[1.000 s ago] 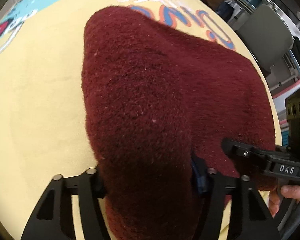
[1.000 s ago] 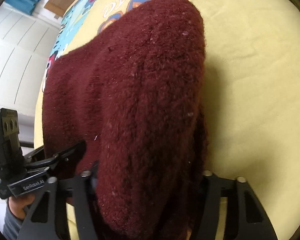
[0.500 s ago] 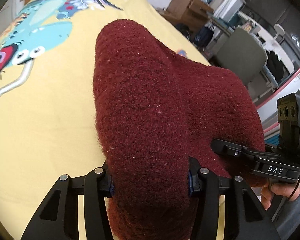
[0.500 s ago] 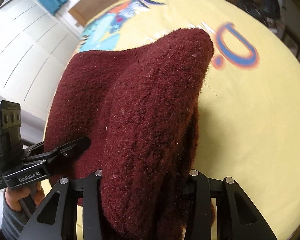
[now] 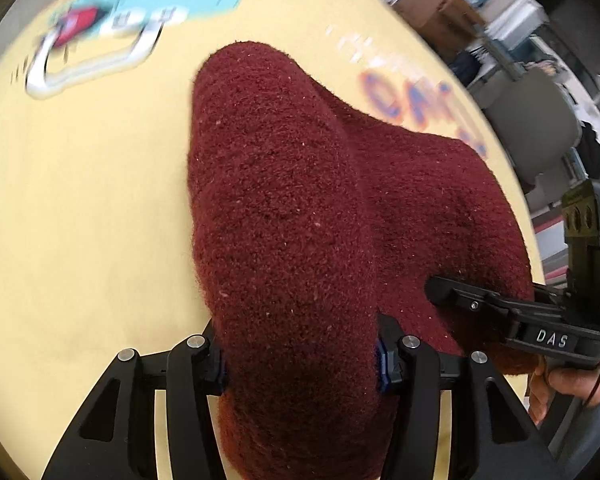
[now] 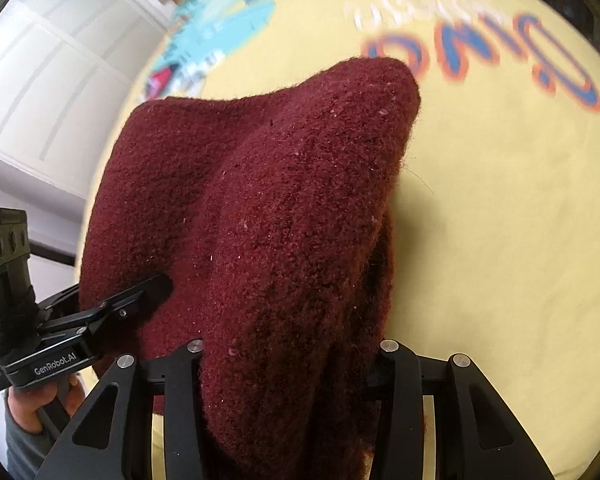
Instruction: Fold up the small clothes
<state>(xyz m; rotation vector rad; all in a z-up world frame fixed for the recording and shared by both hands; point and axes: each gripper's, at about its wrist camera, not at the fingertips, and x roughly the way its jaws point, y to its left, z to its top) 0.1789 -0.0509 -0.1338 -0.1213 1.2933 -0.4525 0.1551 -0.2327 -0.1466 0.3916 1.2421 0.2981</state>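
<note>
My left gripper (image 5: pixel 300 356) was clenched on one gathered end of the dark red knit garment (image 5: pixel 284 208); in the left wrist view the fabric filled the gap between both pads at 6 o'clock. The jaws had just eased slightly wider, yet the cloth sat wedged between them. My right gripper (image 6: pixel 288 356) was clamped on the other end of the same garment (image 6: pixel 260 216), likewise at 6 o'clock of its own view, its jaws also having just opened a little with the bunched knit between them.

Beyond the pads, the garment rose as a thick ridge toward 12 o'clock and spanned between the two grippers as a slack sheet. Each gripper appeared in the other's view: the right at 4 o'clock, the left at 8 o'clock.

Farther out lay the yellow printed bedsheet (image 5: pixel 80 200), which the hanging cloth hid in part.

Judgement: the fold was in progress. The garment was gripped at both ends and carried; laying it down, aligning the edges and releasing both grips remained.
</note>
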